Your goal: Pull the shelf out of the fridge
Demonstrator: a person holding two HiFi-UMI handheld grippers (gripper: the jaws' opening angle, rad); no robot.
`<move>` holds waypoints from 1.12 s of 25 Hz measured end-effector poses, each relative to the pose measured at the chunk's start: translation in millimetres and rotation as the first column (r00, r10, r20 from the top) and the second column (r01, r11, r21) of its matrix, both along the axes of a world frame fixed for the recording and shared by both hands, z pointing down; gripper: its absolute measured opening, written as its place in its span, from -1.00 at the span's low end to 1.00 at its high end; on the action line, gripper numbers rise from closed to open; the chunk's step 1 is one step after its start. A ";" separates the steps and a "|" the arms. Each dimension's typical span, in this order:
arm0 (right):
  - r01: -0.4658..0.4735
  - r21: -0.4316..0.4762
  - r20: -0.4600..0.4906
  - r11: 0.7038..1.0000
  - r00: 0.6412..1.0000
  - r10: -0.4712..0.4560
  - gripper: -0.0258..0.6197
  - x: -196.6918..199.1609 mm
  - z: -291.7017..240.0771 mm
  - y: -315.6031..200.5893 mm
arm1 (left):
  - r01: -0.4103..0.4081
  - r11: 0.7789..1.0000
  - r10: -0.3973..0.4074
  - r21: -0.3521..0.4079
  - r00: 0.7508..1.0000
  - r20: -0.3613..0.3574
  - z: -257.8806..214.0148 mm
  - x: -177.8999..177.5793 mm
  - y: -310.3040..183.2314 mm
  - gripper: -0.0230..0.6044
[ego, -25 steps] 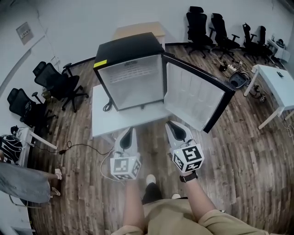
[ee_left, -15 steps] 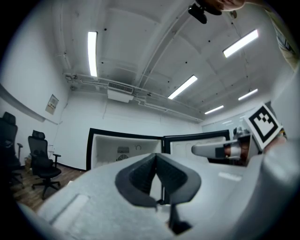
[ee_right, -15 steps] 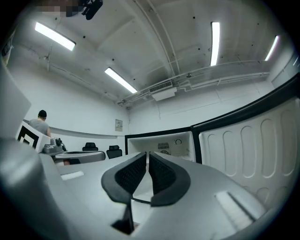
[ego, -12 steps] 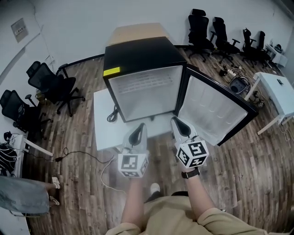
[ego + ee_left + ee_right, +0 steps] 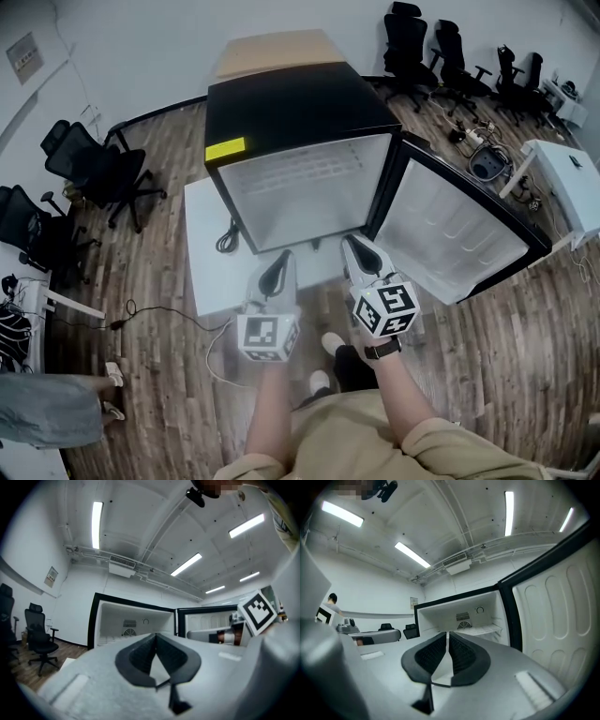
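Observation:
The black fridge (image 5: 291, 103) stands open on a low white table (image 5: 202, 258), its door (image 5: 459, 234) swung out to the right. A white ribbed shelf (image 5: 302, 173) sits inside across the upper part; in the right gripper view the shelf (image 5: 483, 630) runs below the fan grille. My left gripper (image 5: 279, 265) and right gripper (image 5: 353, 247) hover side by side just in front of the fridge's lower edge, outside the cabinet. Both are shut with nothing between the jaws. The left gripper (image 5: 156, 635) and the right gripper (image 5: 448, 633) each point at the fridge opening.
Black office chairs (image 5: 89, 169) stand at the left and more chairs (image 5: 450, 52) at the back right. A white desk (image 5: 567, 178) is at the right. A cable (image 5: 159, 307) lies on the wood floor. A person (image 5: 42, 408) is at the lower left.
The view has come closer to the fridge, which now looks larger. Both grippers have advanced to its front lower edge, still shut and side by side.

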State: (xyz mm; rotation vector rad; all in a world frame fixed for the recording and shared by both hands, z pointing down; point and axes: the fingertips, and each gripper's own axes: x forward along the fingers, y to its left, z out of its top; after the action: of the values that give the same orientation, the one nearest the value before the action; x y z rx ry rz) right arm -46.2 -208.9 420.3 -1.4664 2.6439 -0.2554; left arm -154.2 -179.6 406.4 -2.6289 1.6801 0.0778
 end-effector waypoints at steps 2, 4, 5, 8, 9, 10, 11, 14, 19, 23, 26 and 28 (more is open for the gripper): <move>0.011 -0.031 0.062 0.999 0.998 -0.009 -0.85 -2.1 5.9 -17.2 | 0.003 1.000 -0.003 -0.010 1.000 -0.012 2.4 -0.2 -15.8 -0.93; 0.035 -0.063 0.102 0.997 0.994 -0.029 -0.85 -5.7 13.9 -31.0 | 0.016 1.000 -0.017 -0.025 1.000 -0.015 7.9 -1.2 -28.8 -0.93; 0.043 -0.076 0.119 0.996 0.992 -0.033 -0.85 -7.3 17.5 -38.6 | 0.023 0.999 -0.023 -0.029 1.000 -0.012 9.7 -2.2 -35.4 -0.93; 0.064 -0.109 0.174 0.992 0.984 -0.045 -0.84 -11.2 24.1 -61.5 | 0.031 0.999 -0.031 -0.032 1.000 -0.005 10.5 -4.0 -54.0 -0.93; 0.071 -0.117 0.191 0.991 0.981 -0.048 -0.83 -12.9 26.0 -68.7 | 0.037 0.999 -0.037 -0.034 0.999 -0.005 11.2 -5.8 -60.0 -0.93; 0.075 -0.125 0.207 0.989 0.977 -0.048 -0.83 -14.7 27.8 -76.4 | 0.043 0.998 -0.043 -0.037 0.999 -0.005 11.6 -8.3 -66.3 -0.93; 0.078 -0.134 0.224 0.988 0.973 -0.046 -0.83 -16.5 29.9 -83.9 | 0.049 0.998 -0.049 -0.039 0.999 -0.002 11.7 -10.6 -72.1 -0.93; 0.099 -0.165 0.282 0.981 0.958 -0.049 -0.82 -19.9 37.6 -103.2 | 0.059 0.997 -0.059 -0.039 0.998 0.017 9.9 -11.8 -84.4 -0.93; 0.136 -0.195 0.407 0.971 0.912 -0.046 -0.65 -26.3 43.0 -136.4 | 0.076 0.997 -0.075 -0.024 0.996 0.045 5.8 -11.0 -101.7 -0.93; 0.157 -0.210 0.523 0.965 0.852 -0.025 -0.42 -31.9 38.6 -157.9 | 0.099 0.995 -0.098 -0.028 0.995 0.034 3.3 -19.6 -114.5 -0.93; 0.182 -0.226 0.614 0.957 0.789 -0.005 -0.20 -35.2 38.4 -173.7 | 0.116 0.993 -0.116 -0.024 0.993 0.028 1.7 -25.0 -122.2 -0.93; 0.204 -0.249 0.658 0.947 0.753 0.011 -0.02 -37.8 42.2 -184.3 | 0.125 0.992 -0.125 -0.020 0.992 0.028 1.4 -25.4 -126.8 -0.93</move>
State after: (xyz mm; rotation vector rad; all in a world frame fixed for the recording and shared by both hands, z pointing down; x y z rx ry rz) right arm -84.0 -393.2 462.5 -1.0197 2.1445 -1.0296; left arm -179.6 -306.4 407.9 -2.5205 1.8422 0.0223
